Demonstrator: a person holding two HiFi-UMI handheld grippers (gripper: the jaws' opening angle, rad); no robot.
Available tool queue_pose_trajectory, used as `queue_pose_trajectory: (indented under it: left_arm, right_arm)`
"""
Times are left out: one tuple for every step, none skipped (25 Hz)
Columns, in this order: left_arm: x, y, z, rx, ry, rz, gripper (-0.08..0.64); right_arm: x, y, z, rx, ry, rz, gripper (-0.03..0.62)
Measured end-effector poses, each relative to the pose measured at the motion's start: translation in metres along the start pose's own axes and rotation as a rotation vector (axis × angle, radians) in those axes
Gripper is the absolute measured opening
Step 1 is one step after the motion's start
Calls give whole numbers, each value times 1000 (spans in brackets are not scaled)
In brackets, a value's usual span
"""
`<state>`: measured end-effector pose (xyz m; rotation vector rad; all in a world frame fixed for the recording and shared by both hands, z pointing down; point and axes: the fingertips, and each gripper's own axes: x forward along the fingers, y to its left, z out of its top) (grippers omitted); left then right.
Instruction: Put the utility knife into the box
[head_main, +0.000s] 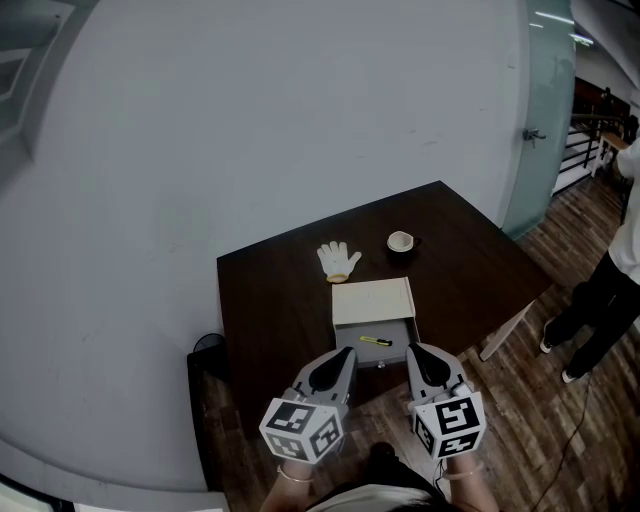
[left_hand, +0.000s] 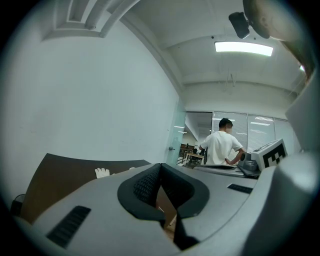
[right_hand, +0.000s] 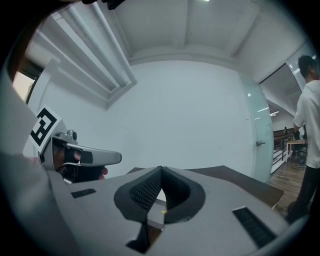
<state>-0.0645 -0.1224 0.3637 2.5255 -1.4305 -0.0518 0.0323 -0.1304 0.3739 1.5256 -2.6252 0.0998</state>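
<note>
Records left gripper (left_hand: 160, 166) and right gripper (right_hand: 161, 170) with jaws pressed together tip to tip, gripping nothing. Notes both above the table's (head_main: 262, 300) near edge, just short of the box (head_main: 373, 298). Locates the yellow utility knife (head_main: 376, 341) lying in its open drawer, apart from both.

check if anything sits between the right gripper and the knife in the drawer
Nothing visible does. The utility knife lies in the open drawer just ahead of the right gripper; the glove lies beyond the box.
</note>
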Motion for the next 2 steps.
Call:
queue_pose_trajectory:
  left_arm:
    - [2, -1, -1, 0, 3, -4, 15]
    - [5, -2, -2, 0, 7, -8, 15]
  right_arm:
    - [0, 0, 0, 6, -6, 10, 7]
    - [1, 0, 0, 10, -11, 20, 6]
